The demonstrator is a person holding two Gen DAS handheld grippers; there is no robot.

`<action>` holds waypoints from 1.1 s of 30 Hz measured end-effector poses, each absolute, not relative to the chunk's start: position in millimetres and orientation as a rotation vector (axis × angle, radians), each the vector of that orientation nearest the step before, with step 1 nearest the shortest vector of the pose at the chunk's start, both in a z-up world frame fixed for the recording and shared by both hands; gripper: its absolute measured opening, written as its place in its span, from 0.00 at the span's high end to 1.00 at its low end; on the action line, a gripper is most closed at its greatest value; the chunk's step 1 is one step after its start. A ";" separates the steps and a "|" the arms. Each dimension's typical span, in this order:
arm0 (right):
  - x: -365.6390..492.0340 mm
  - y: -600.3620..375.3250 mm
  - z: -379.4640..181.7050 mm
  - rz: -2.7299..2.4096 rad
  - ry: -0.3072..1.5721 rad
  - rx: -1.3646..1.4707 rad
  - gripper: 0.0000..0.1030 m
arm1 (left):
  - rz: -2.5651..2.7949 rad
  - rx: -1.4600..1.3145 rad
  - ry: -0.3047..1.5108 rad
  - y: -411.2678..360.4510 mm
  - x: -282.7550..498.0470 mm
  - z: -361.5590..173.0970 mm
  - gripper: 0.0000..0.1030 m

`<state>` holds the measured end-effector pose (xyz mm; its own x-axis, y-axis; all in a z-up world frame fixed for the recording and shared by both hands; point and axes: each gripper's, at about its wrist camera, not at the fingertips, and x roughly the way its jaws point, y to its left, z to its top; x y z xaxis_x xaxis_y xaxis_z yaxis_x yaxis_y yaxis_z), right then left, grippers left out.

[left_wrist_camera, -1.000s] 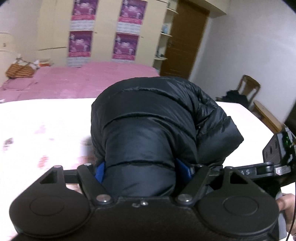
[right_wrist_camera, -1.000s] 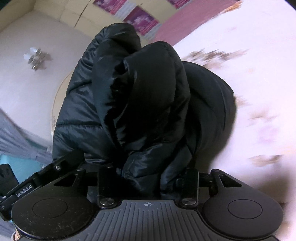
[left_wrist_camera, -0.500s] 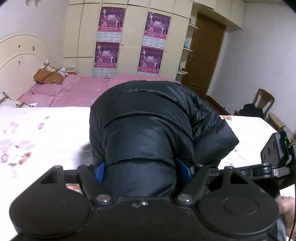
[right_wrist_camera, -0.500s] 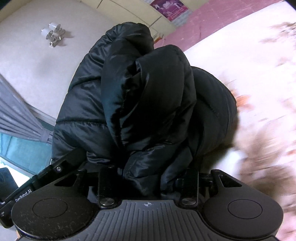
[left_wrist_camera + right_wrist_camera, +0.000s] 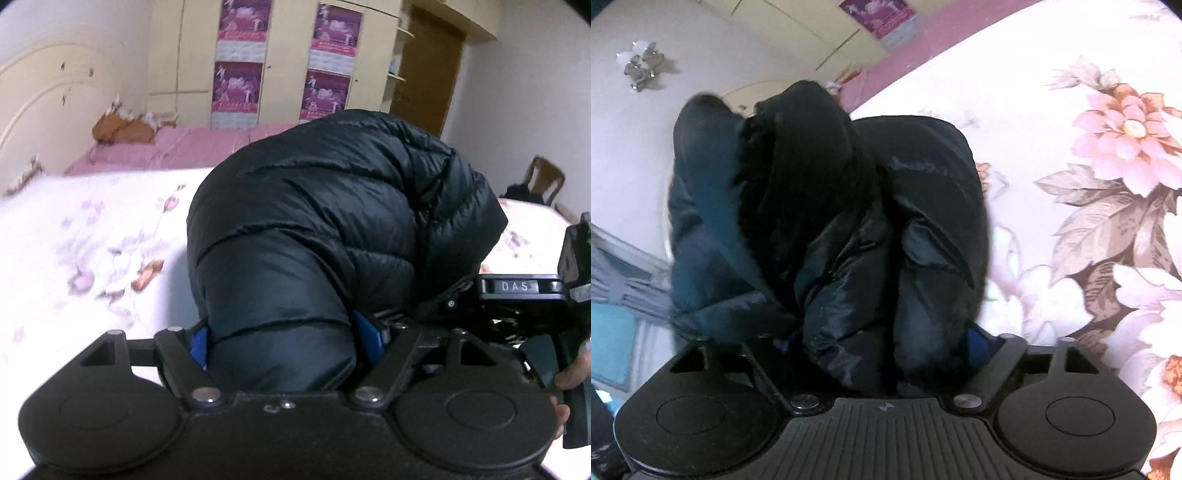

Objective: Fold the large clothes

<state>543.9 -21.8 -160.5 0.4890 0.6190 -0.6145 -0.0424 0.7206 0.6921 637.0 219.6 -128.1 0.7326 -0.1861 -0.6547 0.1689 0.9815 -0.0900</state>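
Black jacket [image 5: 332, 236] bunched between both claws above the bed [image 5: 92, 236]; left claw [image 5: 288, 339] pinching one fold, right claw [image 5: 882, 339] pinching another.

Cream wardrobe [image 5: 280, 55] with purple posters [image 5: 238, 86], brown door [image 5: 424, 70] — wooden chair [image 5: 546, 181], ceiling lamp [image 5: 641, 66]

Bunched black quilted puffer jacket [image 5: 332, 229] hides both grippers' blue finger pads [image 5: 364, 338]; floral bedsheet [image 5: 92, 258] motion-blurred.

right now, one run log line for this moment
left gripper: shut on black puffer jacket | right gripper: shut on black puffer jacket | jacket bunched above floral bedspread
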 end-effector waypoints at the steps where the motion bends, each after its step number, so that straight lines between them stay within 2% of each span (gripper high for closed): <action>1: 545.8 -22.9 -165.6 0.440 0.975 0.700 0.20 | -0.198 -0.019 0.721 220.5 643.3 -128.1 0.26; 4: 547.5 -30.2 -162.6 0.412 1.004 0.721 0.22 | -0.208 -0.020 0.732 229.9 637.7 -127.6 0.24; 6: 547.6 -20.3 -138.0 0.389 0.991 0.653 0.21 | -0.217 -0.033 0.735 237.5 632.3 -122.7 0.23; 10: 524.8 -34.5 -85.7 0.387 0.844 0.537 0.21 | -0.222 -0.063 0.736 245.8 626.6 -115.6 0.23; 16: 489.8 -9.8 -56.2 0.377 0.616 0.365 0.22 | -0.232 -0.050 0.722 249.7 624.4 -116.1 0.23; 17: 489.4 -4.0 -53.2 0.380 0.592 0.353 0.29 | -0.232 -0.046 0.720 249.6 624.8 -116.0 0.23; 18: 488.6 1.0 -51.8 0.380 0.570 0.345 0.45 | -0.231 -0.054 0.723 250.9 626.4 -116.3 0.23; 20: 499.7 16.7 -58.6 0.383 0.572 0.351 0.58 | -0.231 -0.052 0.725 251.7 632.4 -118.5 0.23; 22: 517.7 43.3 -80.9 0.340 0.603 0.296 0.59 | -0.236 -0.055 0.725 253.5 634.8 -121.1 0.20; 23: 537.0 61.5 -88.4 0.304 0.618 0.269 0.64 | -0.245 -0.054 0.719 252.9 633.7 -121.8 0.19; 29: 575.6 69.5 -140.0 0.265 0.699 0.267 0.64 | -0.260 -0.031 0.710 242.6 639.3 -126.2 0.12; 33: 577.1 59.6 -125.6 0.252 0.755 0.276 0.64 | -0.229 0.006 0.727 236.4 630.3 -109.0 0.15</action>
